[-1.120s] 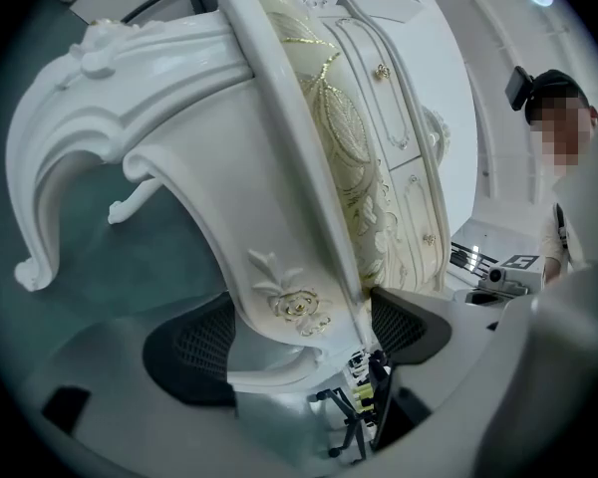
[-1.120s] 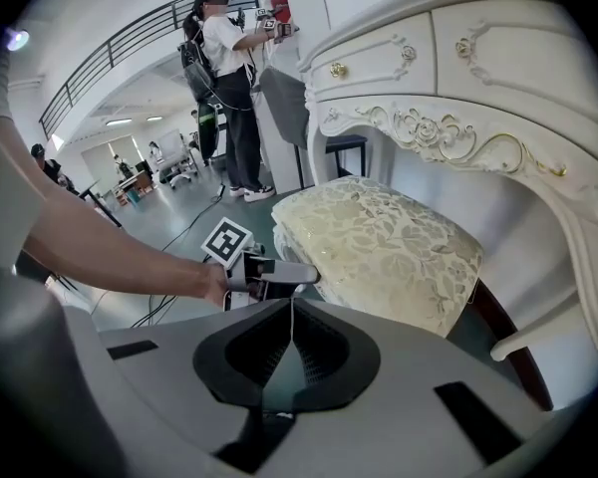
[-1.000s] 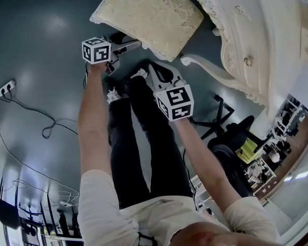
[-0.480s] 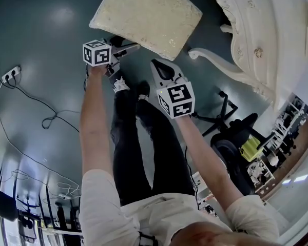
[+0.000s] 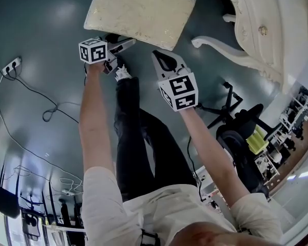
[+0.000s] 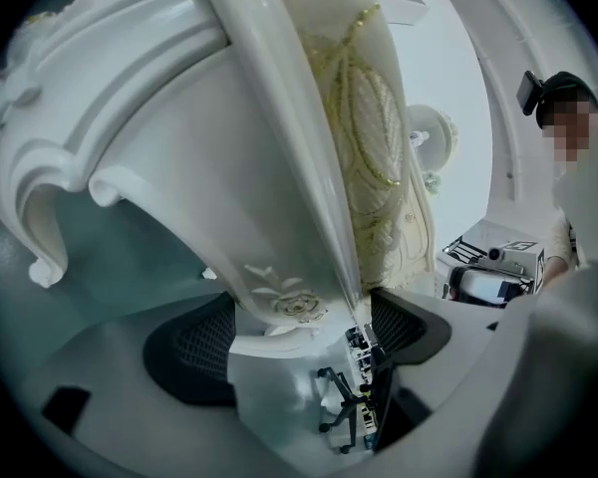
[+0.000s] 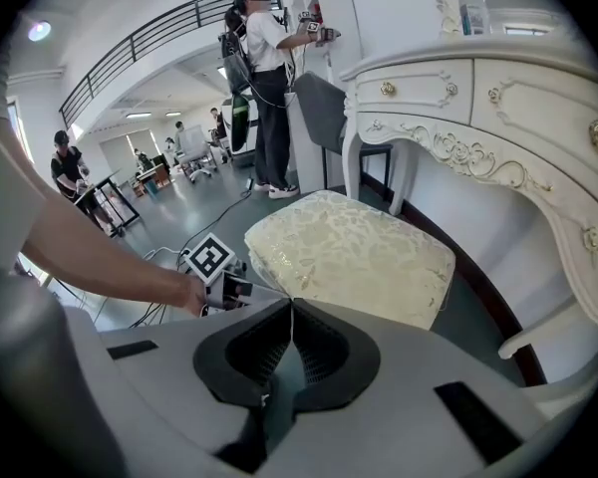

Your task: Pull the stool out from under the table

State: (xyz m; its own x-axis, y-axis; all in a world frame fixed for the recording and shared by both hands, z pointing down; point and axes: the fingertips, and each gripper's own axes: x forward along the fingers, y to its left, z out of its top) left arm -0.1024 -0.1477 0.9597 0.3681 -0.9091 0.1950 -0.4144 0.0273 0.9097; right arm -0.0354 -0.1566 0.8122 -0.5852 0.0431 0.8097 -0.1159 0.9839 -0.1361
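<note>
The stool (image 5: 138,12), white carved frame under a cream patterned cushion, stands on the grey-green floor at the top of the head view. My left gripper (image 5: 119,46) reaches to its near edge. In the left gripper view the stool's carved rail with a rosette (image 6: 294,302) sits between the two black pads, and the left gripper (image 6: 299,332) is shut on it. My right gripper (image 5: 161,61) hovers just short of the cushion (image 7: 349,252); its jaws (image 7: 291,312) are pressed together on nothing. The white ornate table (image 5: 277,29) stands to the right, apart from the stool.
A power strip (image 5: 10,65) and loose cables (image 5: 46,109) lie on the floor at left. A black office chair (image 5: 241,132) stands at right. My own legs and shoes (image 5: 123,75) are just behind the grippers. Other people (image 7: 269,88) stand farther off.
The stool has shifted away from the table's curved leg, the gap between them wider. My left gripper went with it, and my feet stepped back.
</note>
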